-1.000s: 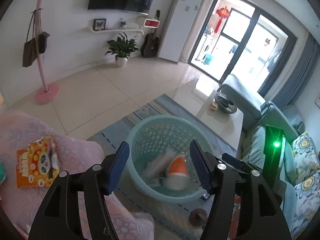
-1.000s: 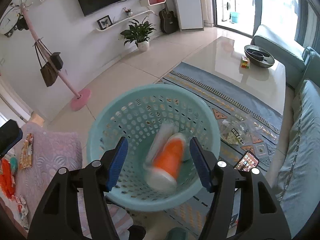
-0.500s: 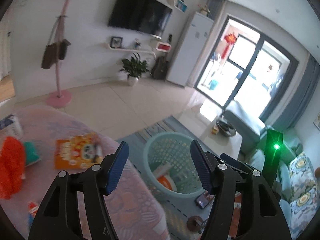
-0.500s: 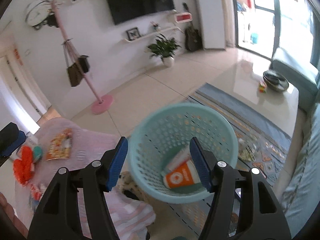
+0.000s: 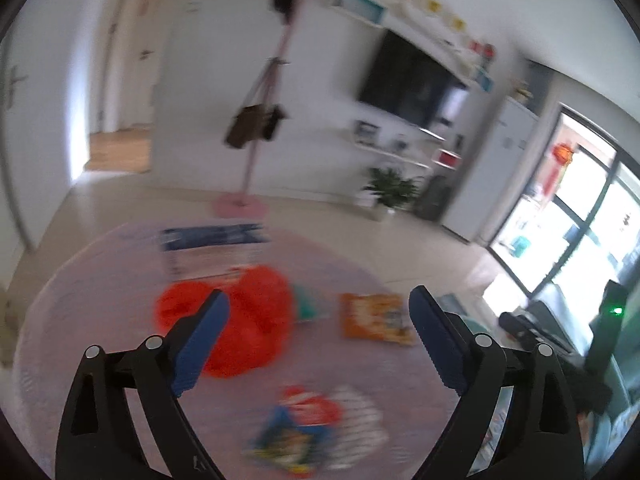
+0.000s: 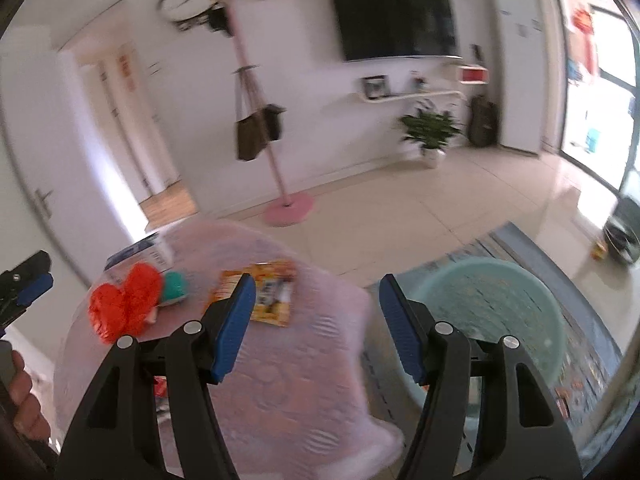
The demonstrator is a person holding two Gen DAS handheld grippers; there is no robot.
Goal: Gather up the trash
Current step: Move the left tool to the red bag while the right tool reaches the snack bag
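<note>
Trash lies on a round table with a pink cloth (image 5: 100, 288): a crumpled orange-red bag (image 5: 244, 320), a yellow snack packet (image 5: 376, 318), a teal item (image 5: 308, 304), a colourful wrapper (image 5: 308, 428) and a blue-white box (image 5: 208, 246). My left gripper (image 5: 316, 344) is open and empty above the table, over the red bag. My right gripper (image 6: 316, 324) is open and empty above the table edge; the red bag (image 6: 124, 304), the packet (image 6: 260, 294) and the teal basket (image 6: 500, 312) show in the right wrist view. Both views are blurred.
A pink coat stand (image 6: 288, 204) with bags stands on the tiled floor behind the table. A patterned rug (image 6: 592, 320) lies under the basket. A potted plant (image 6: 430, 132), TV and shelves line the far wall. The other gripper (image 6: 24, 280) shows at left.
Both grippers swung left, away from the basket with the dropped orange-white item, toward the table. The table's trash now fills the left wrist view; the basket has slid to the right.
</note>
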